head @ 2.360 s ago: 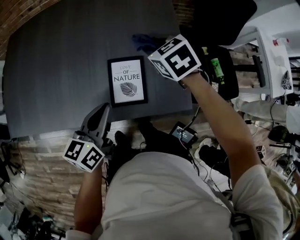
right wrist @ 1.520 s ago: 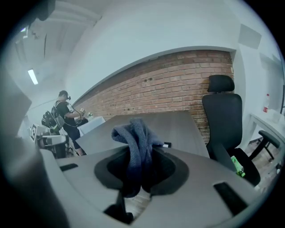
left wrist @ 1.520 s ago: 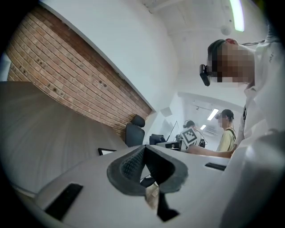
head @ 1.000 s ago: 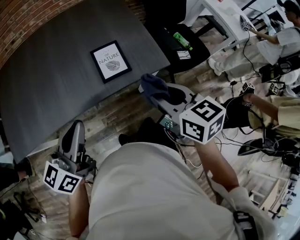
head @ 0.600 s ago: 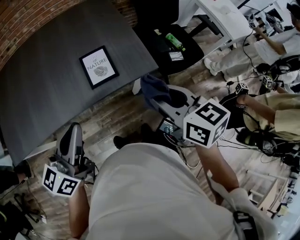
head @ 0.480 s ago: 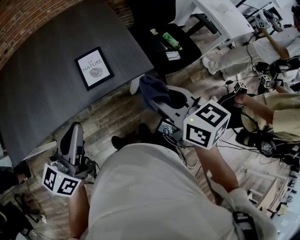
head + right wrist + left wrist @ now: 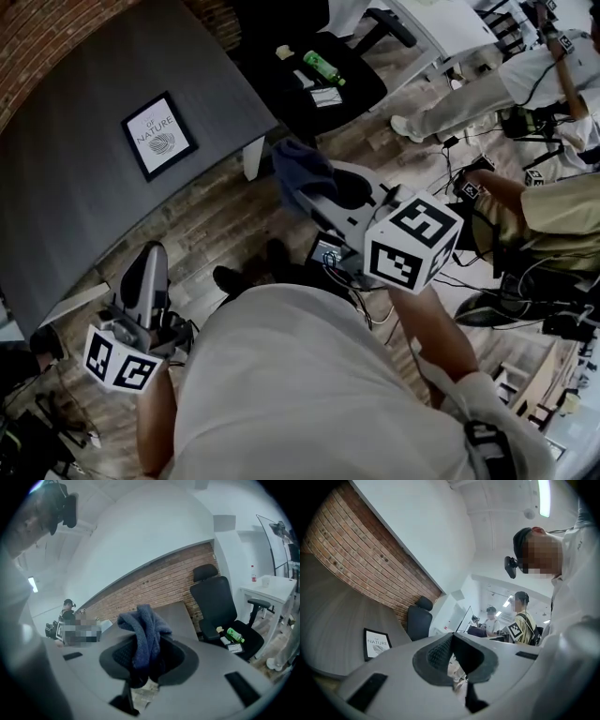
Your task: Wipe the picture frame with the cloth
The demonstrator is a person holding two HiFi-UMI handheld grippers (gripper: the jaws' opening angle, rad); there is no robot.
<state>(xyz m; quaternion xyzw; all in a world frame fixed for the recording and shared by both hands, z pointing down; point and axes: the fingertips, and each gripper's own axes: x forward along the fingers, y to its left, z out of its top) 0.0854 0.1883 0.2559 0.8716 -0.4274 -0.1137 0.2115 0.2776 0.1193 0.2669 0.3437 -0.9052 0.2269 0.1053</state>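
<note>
- A black picture frame [image 7: 159, 135] lies flat on a dark grey counter [image 7: 75, 202], near the counter's edge on the person's side. Nothing touches it.
- The frame holds a white print with the words "OF NATURE" over a leaf drawing. Its long axis runs from the near edge of the counter toward a red brick wall [image 7: 42, 28], with the top of the print at the wall end, turned a little askew in the head view.
- A dark blue cloth [image 7: 143, 630] is bunched between the jaws of the right gripper [image 7: 314, 192]. The jaws are clamped narrowly on it, and a fold spills up over their tips. This gripper is above the floor just past the counter's corner, well apart from the frame.
- The left gripper [image 7: 452, 639] is empty, its jaw tips pressed together. It is held low at the person's left side over the floor, clear of the counter.
- The floor [image 7: 211, 220] is wood plank. Beyond the counter stands a black office chair [image 7: 352, 80] with a green bottle [image 7: 322, 67] on its seat. Other people [image 7: 553, 202] sit to the right among cables.
</note>
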